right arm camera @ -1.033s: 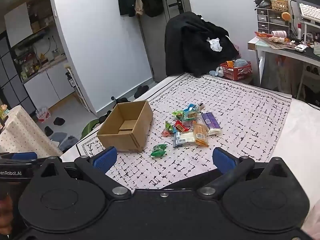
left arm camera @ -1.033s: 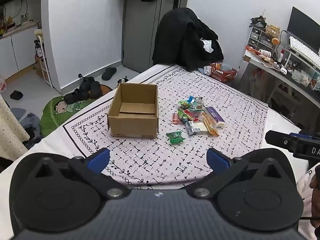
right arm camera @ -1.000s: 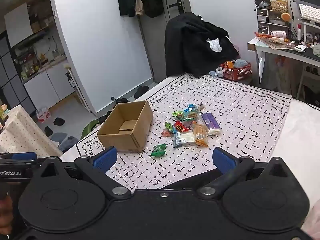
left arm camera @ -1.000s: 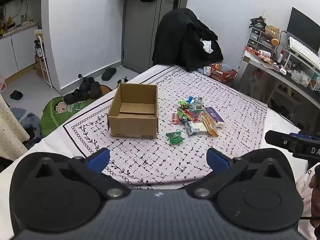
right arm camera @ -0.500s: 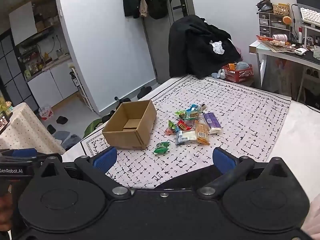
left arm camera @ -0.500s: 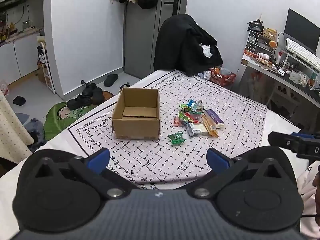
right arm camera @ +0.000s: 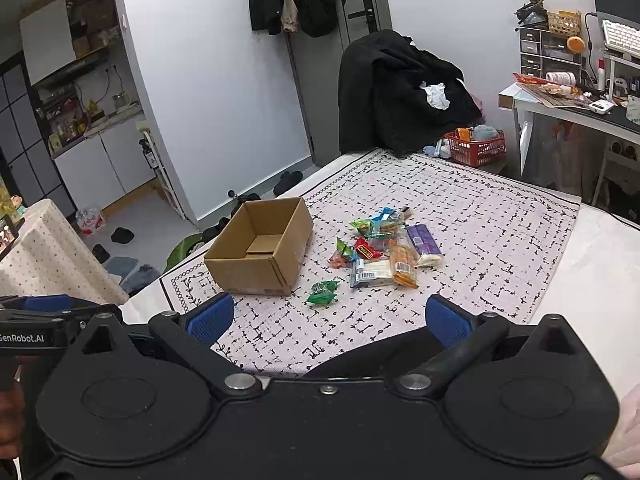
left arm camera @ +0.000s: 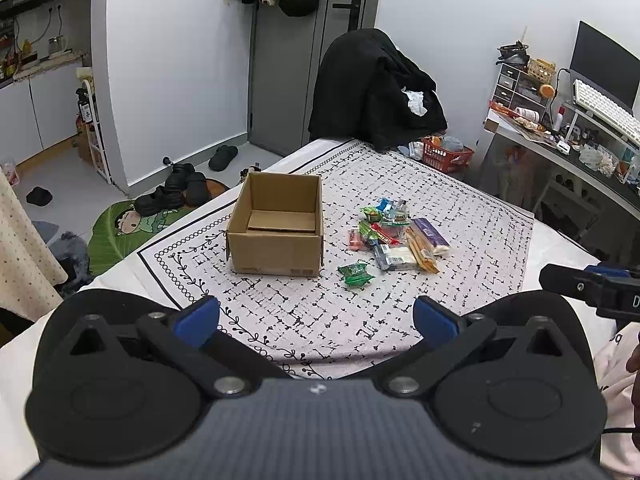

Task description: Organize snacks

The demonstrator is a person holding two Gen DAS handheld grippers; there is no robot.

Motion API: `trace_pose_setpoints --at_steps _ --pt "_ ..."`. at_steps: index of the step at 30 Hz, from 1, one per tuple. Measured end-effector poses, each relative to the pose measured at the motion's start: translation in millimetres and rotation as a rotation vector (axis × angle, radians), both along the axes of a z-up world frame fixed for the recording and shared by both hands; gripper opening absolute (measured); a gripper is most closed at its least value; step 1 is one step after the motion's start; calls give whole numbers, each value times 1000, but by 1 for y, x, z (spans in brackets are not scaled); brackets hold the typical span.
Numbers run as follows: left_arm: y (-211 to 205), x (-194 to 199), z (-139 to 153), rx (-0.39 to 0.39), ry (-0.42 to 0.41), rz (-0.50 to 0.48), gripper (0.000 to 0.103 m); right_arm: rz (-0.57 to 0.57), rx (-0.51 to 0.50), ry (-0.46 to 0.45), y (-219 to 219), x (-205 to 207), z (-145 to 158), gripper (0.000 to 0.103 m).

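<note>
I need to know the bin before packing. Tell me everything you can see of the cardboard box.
The cardboard box is plain brown corrugated card, open-topped, walls upright. It looks empty of snacks; only a loose-looking inner flap lies on its floor. It stands on the patterned cloth, left of the snack pile and apart from it. Small printed marks show low on its near face. Neither gripper touches it.

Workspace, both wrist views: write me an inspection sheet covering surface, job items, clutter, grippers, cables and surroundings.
Surface: patterned cloth spread flat over a white surface.
Job's things: open cardboard box, no snacks seen inside; snack pile to its right; one green packet lies apart, nearer the grippers.
Clutter: nothing seen on the cloth beyond these.
Grippers: left gripper and right gripper both open, holding nothing, short of the snacks.
Cables: one thin cable by the desk monitor; none on the cloth.
Surroundings: chair draped in black clothes, red basket, shoes on the floor, cluttered desk.
</note>
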State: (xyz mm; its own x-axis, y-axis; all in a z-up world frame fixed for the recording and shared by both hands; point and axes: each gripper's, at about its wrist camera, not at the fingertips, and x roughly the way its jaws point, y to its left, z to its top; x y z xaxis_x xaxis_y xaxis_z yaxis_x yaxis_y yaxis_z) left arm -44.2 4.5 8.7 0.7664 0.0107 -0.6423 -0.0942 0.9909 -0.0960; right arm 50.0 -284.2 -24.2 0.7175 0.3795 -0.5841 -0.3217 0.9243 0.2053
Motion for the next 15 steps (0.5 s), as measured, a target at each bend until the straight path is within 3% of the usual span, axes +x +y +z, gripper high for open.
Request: trace_pose_setpoints --at_steps 15 --pt "-2 -1 1 -3 -2 -9 103 10 -7 1 1 0 -1 103"
